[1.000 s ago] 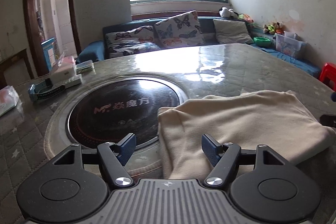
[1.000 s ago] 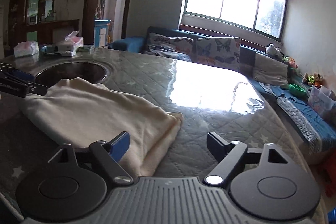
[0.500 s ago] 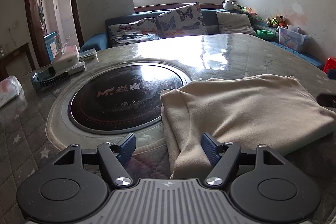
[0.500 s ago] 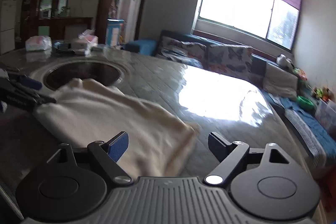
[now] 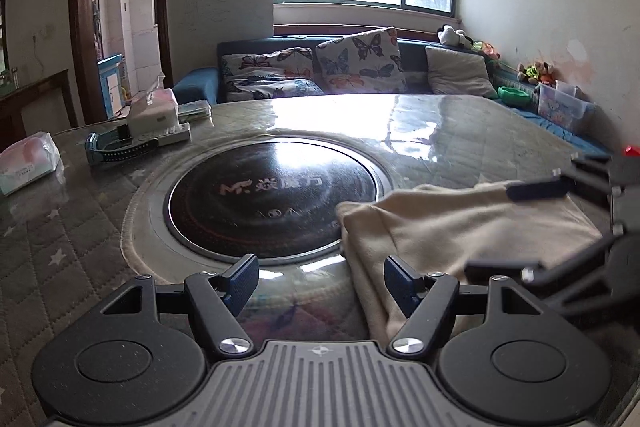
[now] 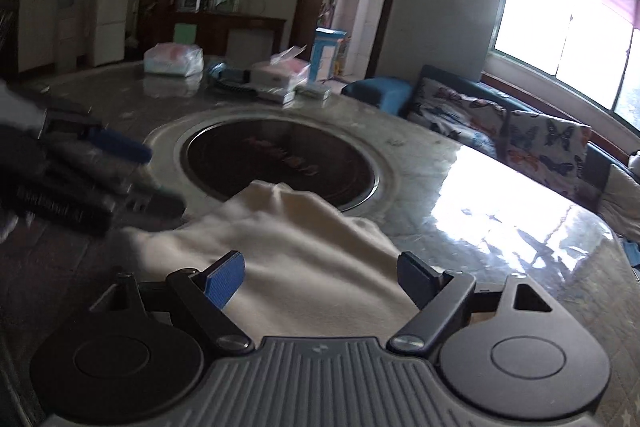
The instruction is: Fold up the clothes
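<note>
A folded cream garment (image 5: 452, 227) lies on the round table, partly over the rim of the black hotplate (image 5: 272, 199). My left gripper (image 5: 320, 281) is open and empty, low over the garment's left edge. My right gripper (image 6: 320, 281) is open and empty, right above the cream garment (image 6: 304, 259). The right gripper also shows in the left wrist view (image 5: 536, 227), over the garment's right part. The left gripper also shows in the right wrist view (image 6: 136, 183), blurred, at the garment's far left.
Tissue packs (image 5: 28, 163), a white box (image 5: 154, 113) and a blue watch (image 5: 116, 149) lie at the table's far left. A sofa with butterfly cushions (image 5: 356, 63) stands behind the table. A plastic bin (image 5: 562, 107) sits at the right wall.
My right gripper has swung left and now sits over the garment, facing the hotplate. My left gripper has shifted left, so the garment lies more to its right.
</note>
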A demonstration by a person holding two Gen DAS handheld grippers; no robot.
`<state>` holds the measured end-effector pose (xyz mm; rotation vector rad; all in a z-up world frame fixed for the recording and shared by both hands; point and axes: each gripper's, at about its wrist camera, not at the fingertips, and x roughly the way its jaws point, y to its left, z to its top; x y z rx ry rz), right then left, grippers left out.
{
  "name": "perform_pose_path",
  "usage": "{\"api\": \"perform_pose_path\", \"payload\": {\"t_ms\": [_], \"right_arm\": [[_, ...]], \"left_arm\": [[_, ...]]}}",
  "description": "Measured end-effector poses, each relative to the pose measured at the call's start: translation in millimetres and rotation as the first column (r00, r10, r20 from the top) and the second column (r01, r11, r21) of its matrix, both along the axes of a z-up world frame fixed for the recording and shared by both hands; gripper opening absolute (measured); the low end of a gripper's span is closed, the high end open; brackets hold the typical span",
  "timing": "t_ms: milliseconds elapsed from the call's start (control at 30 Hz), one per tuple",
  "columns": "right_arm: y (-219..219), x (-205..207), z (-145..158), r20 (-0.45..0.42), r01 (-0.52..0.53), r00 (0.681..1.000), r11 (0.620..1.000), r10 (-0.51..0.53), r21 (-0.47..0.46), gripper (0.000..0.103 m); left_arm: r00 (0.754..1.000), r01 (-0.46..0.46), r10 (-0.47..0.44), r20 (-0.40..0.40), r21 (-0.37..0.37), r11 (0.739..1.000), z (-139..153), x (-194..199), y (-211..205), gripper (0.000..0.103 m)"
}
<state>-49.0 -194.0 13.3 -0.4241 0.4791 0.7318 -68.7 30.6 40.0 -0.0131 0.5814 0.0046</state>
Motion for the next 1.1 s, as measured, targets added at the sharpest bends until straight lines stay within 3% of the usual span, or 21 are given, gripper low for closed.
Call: {"api": "perform_pose_path", "payload": {"t_ms": [200,333,467,633,833,1100], "right_arm": [[-1,-31,-4,0.018,-0.071,0.997,0.996,0.072,-0.055,0.085],[-1,-42,-10,0.017,-0.095,0.995,0.992,0.097,-0.081,0.085],[-7,-42,-5,-0.006,-0.089,0.996,0.995,0.089,-0.050,0.085],[-11,-44,11,-0.012,-0.108,0.994,0.994,0.108,-0.013,0.084],[11,-54,12,-0.017,-0.214,0.977,0.976,0.214,-0.040,0.079],[50,-65,-1,-0.010,-0.326,0.945,0.936,0.328,-0.130,0.058]], "left_arm": [[1.000,0.025,-0.025,0.007,-0.025,0.999,4,14,-3,0.072],[0.998,0.061,-0.061,-0.008,-0.003,0.998,-3,24,-17,0.072],[0.997,0.059,-0.058,-0.047,0.030,0.998,-16,32,-21,0.072],[0.998,0.013,-0.012,-0.057,0.012,1.000,-20,31,-7,0.072],[0.996,-0.062,0.058,-0.063,-0.072,0.995,-12,24,23,0.072],[0.996,-0.068,0.051,-0.074,-0.239,0.969,3,18,42,0.072]]}}
